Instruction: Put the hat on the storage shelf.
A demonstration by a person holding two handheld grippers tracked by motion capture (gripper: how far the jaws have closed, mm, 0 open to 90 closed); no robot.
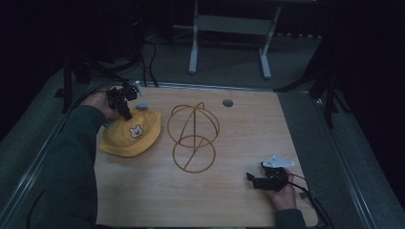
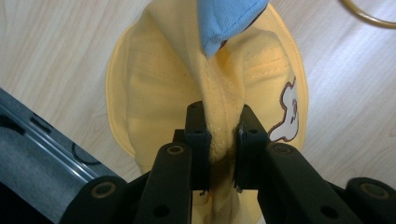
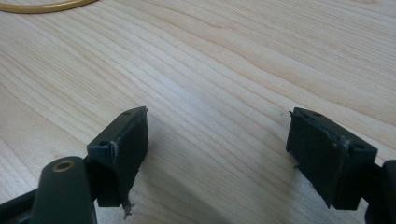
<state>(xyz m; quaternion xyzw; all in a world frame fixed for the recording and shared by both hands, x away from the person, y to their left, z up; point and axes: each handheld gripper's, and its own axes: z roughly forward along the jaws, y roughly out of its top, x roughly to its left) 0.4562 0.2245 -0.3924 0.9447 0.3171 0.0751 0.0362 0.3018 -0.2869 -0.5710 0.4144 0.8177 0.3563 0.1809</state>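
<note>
The left tool (image 1: 125,102) sits near the far left corner of the worktop (image 1: 239,200), and its jaws are pinching a bunched fold of the yellow hat (image 1: 128,137) at the hat's far edge. In the left gripper view the yellow cloth (image 2: 223,140) is squeezed between the two black pads, with a light blue tab (image 2: 224,18) of the hat just above the pinched fold. The rest of the hat rests on the wood, its brim close to the worktop's left edge. A bear face (image 1: 136,131) shows on its crown.

Just to the right of the hat stands a golden wire frame (image 1: 193,138) of rings, near it but apart. The right tool (image 1: 260,180) rests low near the worktop's near right corner, its jaws spread wide with bare wood (image 3: 215,140) between them. Open wood lies between the frame and this tool.
</note>
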